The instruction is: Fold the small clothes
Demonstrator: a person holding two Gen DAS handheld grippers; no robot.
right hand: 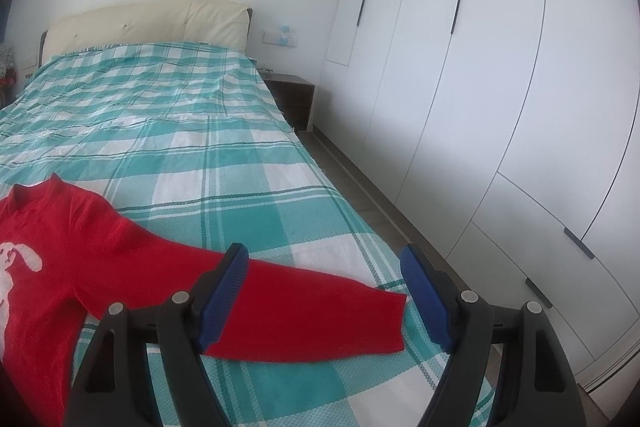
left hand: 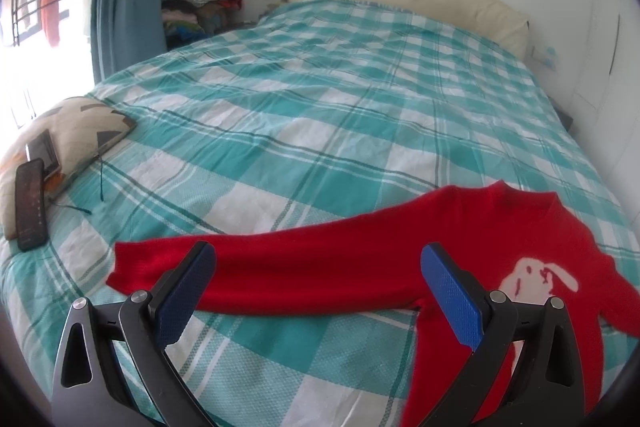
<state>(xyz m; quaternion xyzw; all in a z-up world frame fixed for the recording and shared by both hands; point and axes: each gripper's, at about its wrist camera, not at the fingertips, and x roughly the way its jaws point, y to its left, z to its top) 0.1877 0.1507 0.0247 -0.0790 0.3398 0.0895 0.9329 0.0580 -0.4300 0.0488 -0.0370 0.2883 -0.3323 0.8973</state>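
The red knitted sweater with a white rabbit (left hand: 460, 259) lies flat on the teal checked bed (left hand: 300, 115), both sleeves spread, 0 folds made. The left gripper (left hand: 318, 267) and the right gripper (right hand: 324, 271) hover with fingers apart, holding nothing.

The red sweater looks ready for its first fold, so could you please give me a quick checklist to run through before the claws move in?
1. Red sweater spread on the bedspread: ok.
2. Both sleeves stretched outward: ok.
3. Left claw open, holding nothing: ok.
4. Right claw open, holding nothing: ok.
5. Phone clear of the sweater: ok.
6. Hem lying flat: cannot tell, out of view.
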